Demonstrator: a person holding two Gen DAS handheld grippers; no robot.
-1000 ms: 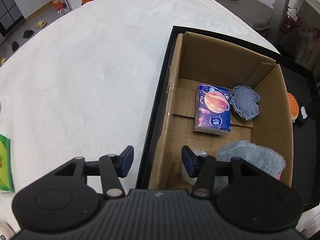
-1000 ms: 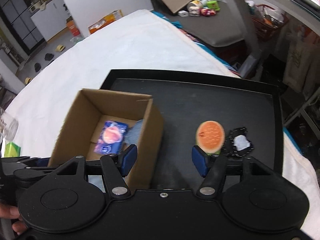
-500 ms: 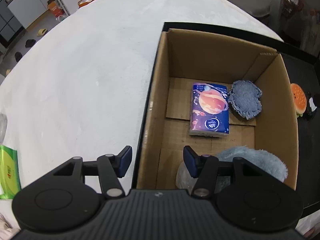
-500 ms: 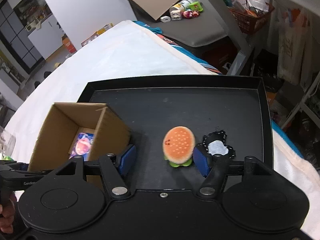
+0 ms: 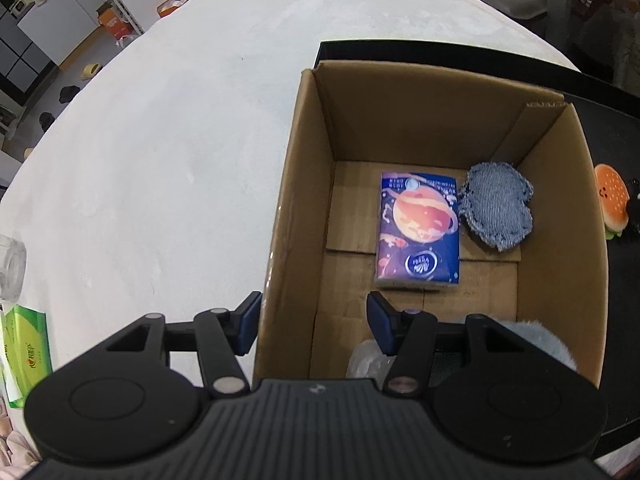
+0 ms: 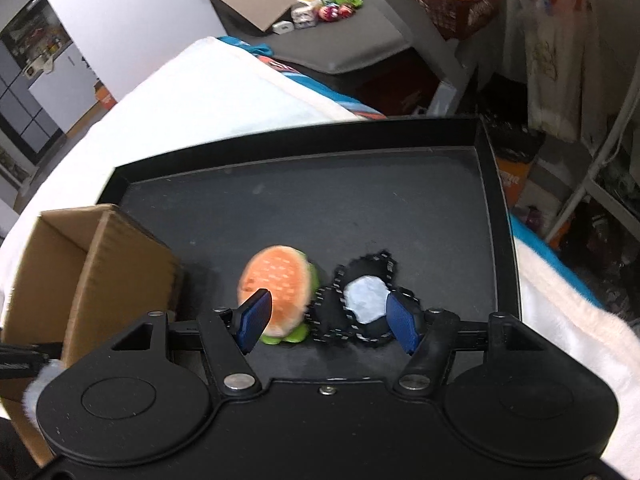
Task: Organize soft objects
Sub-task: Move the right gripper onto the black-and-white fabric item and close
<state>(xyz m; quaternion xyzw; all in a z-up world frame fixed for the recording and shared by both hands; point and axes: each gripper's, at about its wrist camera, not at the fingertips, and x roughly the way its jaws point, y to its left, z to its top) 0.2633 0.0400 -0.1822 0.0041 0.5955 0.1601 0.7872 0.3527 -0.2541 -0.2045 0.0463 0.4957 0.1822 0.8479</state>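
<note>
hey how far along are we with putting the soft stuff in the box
Partly done. The cardboard box already holds a tissue pack, a denim pad and a fluffy blue plush. Nothing is gripped: the right tool hovers open at the burger plush and black-and-white toy on the black tray. The left tool is open, straddling the box wall. Those two toys remain.

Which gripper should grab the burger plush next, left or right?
Right. The right gripper is open just in front of the burger plush on the black tray; the left gripper straddles the cardboard box wall.
</note>
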